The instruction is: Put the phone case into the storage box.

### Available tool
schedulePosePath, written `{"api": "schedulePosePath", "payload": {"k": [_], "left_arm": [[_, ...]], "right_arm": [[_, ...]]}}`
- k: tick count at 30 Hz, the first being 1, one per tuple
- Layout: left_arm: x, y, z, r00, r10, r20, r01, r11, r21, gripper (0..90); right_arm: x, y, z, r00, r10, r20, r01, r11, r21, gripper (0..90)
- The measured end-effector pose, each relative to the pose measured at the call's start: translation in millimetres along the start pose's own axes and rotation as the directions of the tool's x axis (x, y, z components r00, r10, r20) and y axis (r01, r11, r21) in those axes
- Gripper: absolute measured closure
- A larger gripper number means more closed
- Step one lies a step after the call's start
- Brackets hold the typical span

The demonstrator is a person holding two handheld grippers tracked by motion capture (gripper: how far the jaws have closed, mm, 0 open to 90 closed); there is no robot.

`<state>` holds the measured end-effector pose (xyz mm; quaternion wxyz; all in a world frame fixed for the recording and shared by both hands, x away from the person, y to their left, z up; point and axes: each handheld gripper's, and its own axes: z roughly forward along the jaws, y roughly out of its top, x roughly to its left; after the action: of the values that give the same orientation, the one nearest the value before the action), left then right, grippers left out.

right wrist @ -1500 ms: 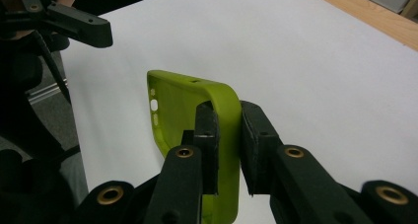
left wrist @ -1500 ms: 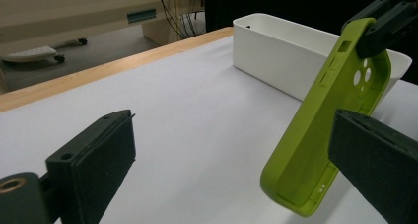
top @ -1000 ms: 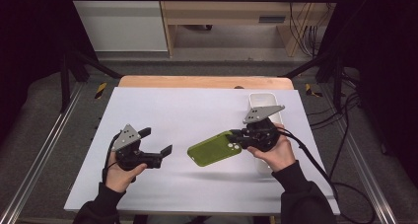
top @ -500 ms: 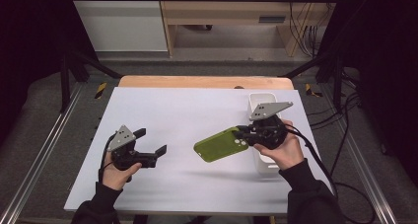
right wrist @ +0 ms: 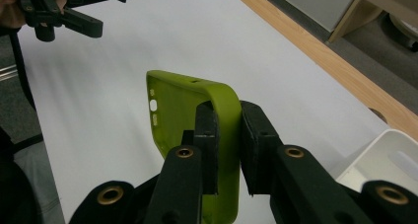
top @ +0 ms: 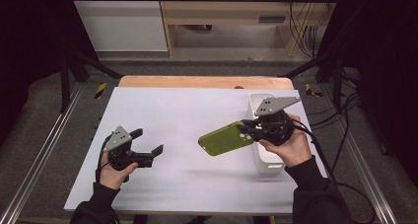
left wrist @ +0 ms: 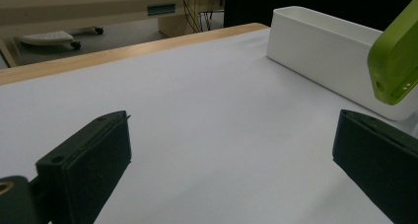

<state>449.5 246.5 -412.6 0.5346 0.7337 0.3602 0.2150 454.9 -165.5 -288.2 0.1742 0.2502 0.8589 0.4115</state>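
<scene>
Clamping green phone case [top: 226,138], right gripper [top: 249,129]

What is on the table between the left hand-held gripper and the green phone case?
Nothing: in the high view only bare white table lies between the left hand-held gripper and the green phone case.

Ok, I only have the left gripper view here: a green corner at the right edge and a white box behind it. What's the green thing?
Observer: A green phone case, clamped in the right gripper.
Operator: How is it gripped?
Observer: By one side wall; one pad sits inside the case, the other outside.
Operator: Is it resting on the table?
Observer: No, it hangs above the white table, beside the white bin.
</scene>
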Motion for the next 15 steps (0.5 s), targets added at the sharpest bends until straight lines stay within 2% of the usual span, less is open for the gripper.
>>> {"api": "schedulePosePath", "payload": {"k": [15], "left_arm": [[8.9, -6.5, -3.5, 0.9997, -0.015, -0.017, 0.015, 0.9999, -0.001, 1.0]], "right_arm": [[-1.8, 11.8, -16.3, 0.998, -0.04, 0.05, 0.04, 0.999, 0.001, 79.2]]}}
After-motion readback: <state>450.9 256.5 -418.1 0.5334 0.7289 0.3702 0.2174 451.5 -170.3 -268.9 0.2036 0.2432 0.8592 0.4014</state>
